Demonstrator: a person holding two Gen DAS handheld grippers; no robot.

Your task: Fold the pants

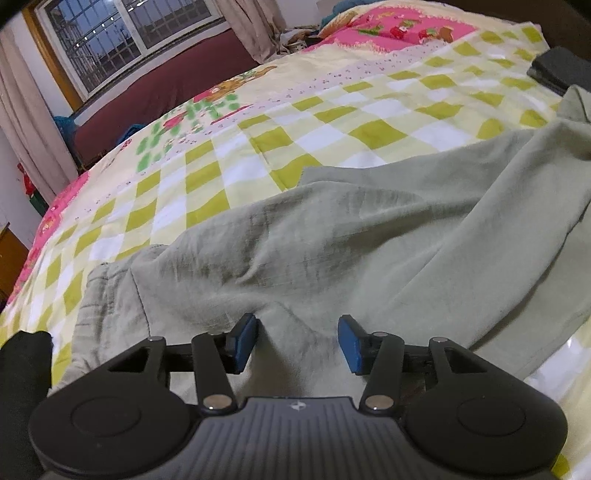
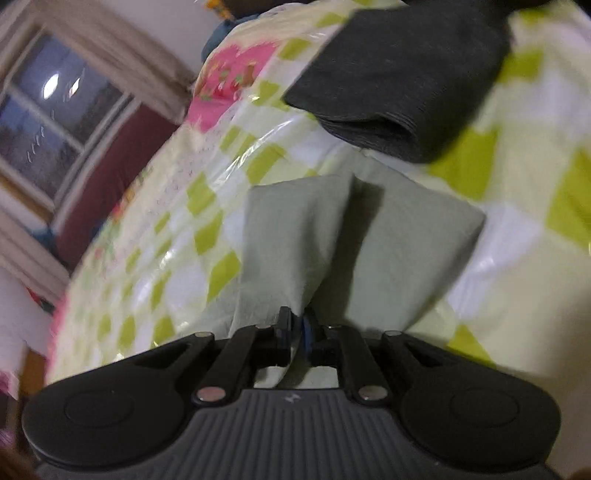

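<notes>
Pale green pants lie spread and wrinkled across the checked bedspread, waistband at the near left, legs running to the right. My left gripper is open just above the cloth near the seat, with a raised fold between its blue pads. In the right wrist view my right gripper is shut on a leg end of the pants, and the cloth stands up in a pinched ridge ahead of it.
A folded dark grey garment lies on the bed just beyond the held leg end; it also shows in the left wrist view. A window with curtains and a maroon panel stand behind the bed. A dark sleeve is at the left edge.
</notes>
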